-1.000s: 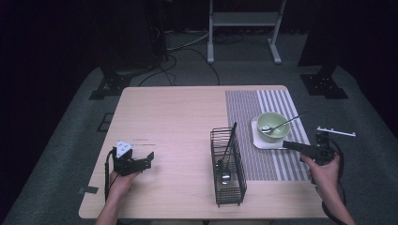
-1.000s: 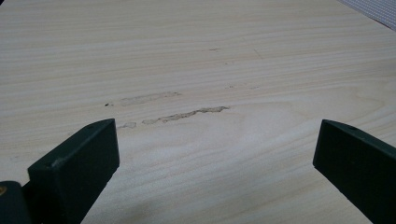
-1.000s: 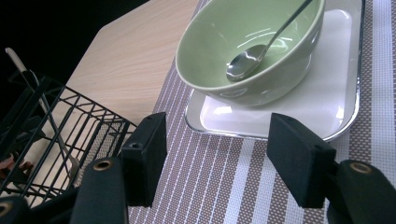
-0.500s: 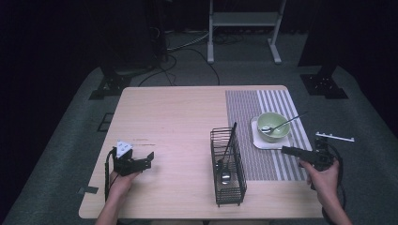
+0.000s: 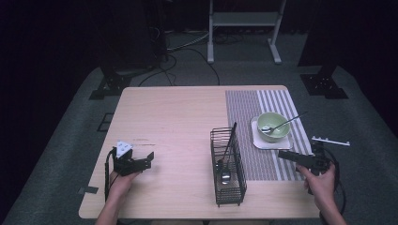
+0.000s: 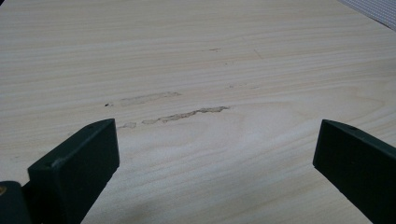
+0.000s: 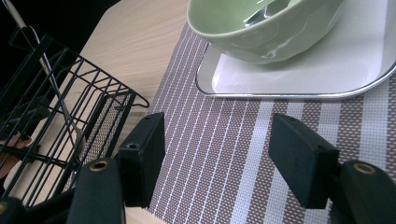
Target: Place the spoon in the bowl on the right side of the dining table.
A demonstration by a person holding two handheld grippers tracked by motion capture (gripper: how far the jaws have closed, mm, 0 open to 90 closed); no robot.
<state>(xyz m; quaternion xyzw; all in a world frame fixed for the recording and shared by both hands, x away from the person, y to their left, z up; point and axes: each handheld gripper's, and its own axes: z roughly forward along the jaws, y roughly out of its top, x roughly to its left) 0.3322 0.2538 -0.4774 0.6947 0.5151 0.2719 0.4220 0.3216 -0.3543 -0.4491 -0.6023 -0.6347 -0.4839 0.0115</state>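
A pale green bowl [image 5: 273, 126] with a spoon [image 5: 283, 124] in it stands on a white square plate [image 5: 259, 140] on the striped placemat [image 5: 248, 105]. My right gripper [image 5: 282, 154] hovers open just in front of the plate and points left. In the right gripper view the bowl [image 7: 261, 32] lies ahead of my open jaws [image 7: 217, 140], with nothing between them. A black wire basket [image 5: 227, 168] holding utensils stands left of the mat. My left gripper [image 5: 149, 160] rests open at the table's front left, over bare wood [image 6: 215, 144].
The basket's wire wall [image 7: 56, 102] is close to the left of my right gripper. A white strip [image 5: 331, 140] lies on the floor off the table's right edge. Bare wooden tabletop [image 5: 178, 117] spreads between the left gripper and the basket.
My right gripper has drifted a little toward the table's front edge and to the left. The left gripper has stayed put.
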